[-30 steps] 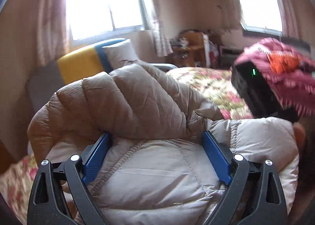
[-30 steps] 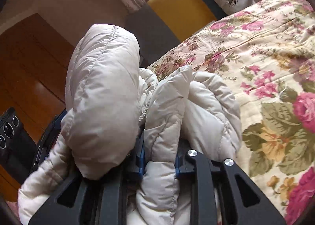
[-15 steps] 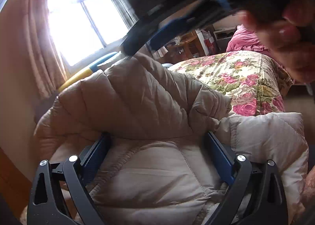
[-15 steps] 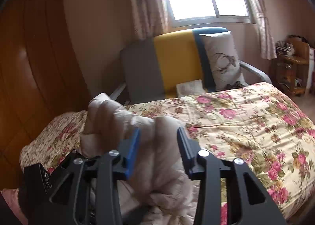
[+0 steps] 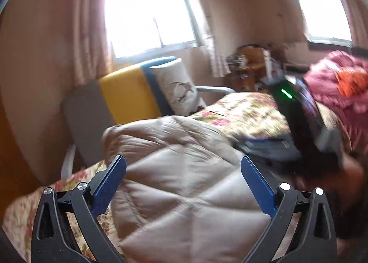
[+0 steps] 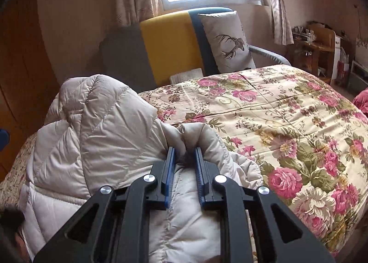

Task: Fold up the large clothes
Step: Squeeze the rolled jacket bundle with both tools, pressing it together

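Observation:
A beige quilted puffer jacket [image 5: 184, 194] lies bunched on the floral bed. My left gripper [image 5: 182, 159] hovers over it with its jaws wide and still opening. The jacket's bulk sits between and below its blue pads [image 5: 110, 182], and they do not press it. My right gripper [image 6: 184, 149] is closing, and its pads pinch a narrow fold of the jacket [image 6: 103, 136] near a seam. A puffed part of the jacket rises to its left. In the left wrist view the right gripper's black housing [image 5: 299, 113], with a green light, is blurred at the right.
The bed's floral quilt [image 6: 276, 113] spreads to the right. Behind it stands an armchair [image 6: 165, 49] in grey, yellow and blue with a deer-print pillow [image 6: 227, 42]. A wooden wardrobe [image 6: 18, 67] stands left, a cluttered wooden shelf [image 6: 317, 46] far right, and a pink bedding heap [image 5: 333, 79] beyond.
The jacket no longer bulges up between the left pads; they now stand clear and wider. The right jaws have narrowed onto a thin fold. Both views have shifted.

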A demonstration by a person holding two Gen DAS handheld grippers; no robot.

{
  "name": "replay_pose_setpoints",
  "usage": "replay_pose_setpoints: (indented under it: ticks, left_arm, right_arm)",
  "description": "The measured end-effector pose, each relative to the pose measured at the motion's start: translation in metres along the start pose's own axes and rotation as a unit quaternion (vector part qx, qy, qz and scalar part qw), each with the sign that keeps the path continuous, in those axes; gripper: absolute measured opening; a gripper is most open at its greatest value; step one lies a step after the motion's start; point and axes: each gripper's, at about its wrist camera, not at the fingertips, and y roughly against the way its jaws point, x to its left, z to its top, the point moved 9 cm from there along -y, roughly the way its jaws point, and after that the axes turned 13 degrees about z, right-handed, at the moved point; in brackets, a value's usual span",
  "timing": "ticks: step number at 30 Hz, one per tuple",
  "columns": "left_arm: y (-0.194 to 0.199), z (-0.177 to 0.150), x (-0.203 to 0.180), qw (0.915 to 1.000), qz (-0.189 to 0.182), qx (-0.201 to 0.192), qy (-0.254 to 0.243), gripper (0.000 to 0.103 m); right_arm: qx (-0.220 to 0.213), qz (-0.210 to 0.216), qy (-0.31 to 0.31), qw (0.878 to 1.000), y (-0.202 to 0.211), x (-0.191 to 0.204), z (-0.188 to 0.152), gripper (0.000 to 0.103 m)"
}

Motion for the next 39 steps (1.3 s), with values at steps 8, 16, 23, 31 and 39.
replay_pose_setpoints:
  ticks: [8,16,23,31,39]
  left_arm:
    - [-0.106,0.006,0.020,0.9838,0.092,0.153,0.014,0.099]
    - [-0.165,-0.050,0.008,0.9690,0.076,0.233,0.030,0.100]
    - [-0.196,-0.063,-0.007,0.9630,0.077,0.257,0.023,0.100]
    - [-0.150,-0.056,0.004,0.9693,0.054,0.237,0.037,0.100]
    - [-0.091,-0.063,0.015,0.9767,0.019,0.194,0.090,0.100]
  right_arm:
    - [-0.003,-0.006,0.002,1.000,0.002,-0.011,-0.002,0.017]
    - [0.031,-0.020,-0.038,0.999,-0.014,-0.025,-0.004,0.018]
    - [0.058,-0.019,-0.071,0.996,-0.032,-0.049,-0.008,0.018]
    - [0.054,-0.058,0.017,0.997,-0.017,-0.026,-0.010,0.018]
    - [0.053,-0.079,0.059,0.994,-0.005,-0.012,-0.006,0.020]
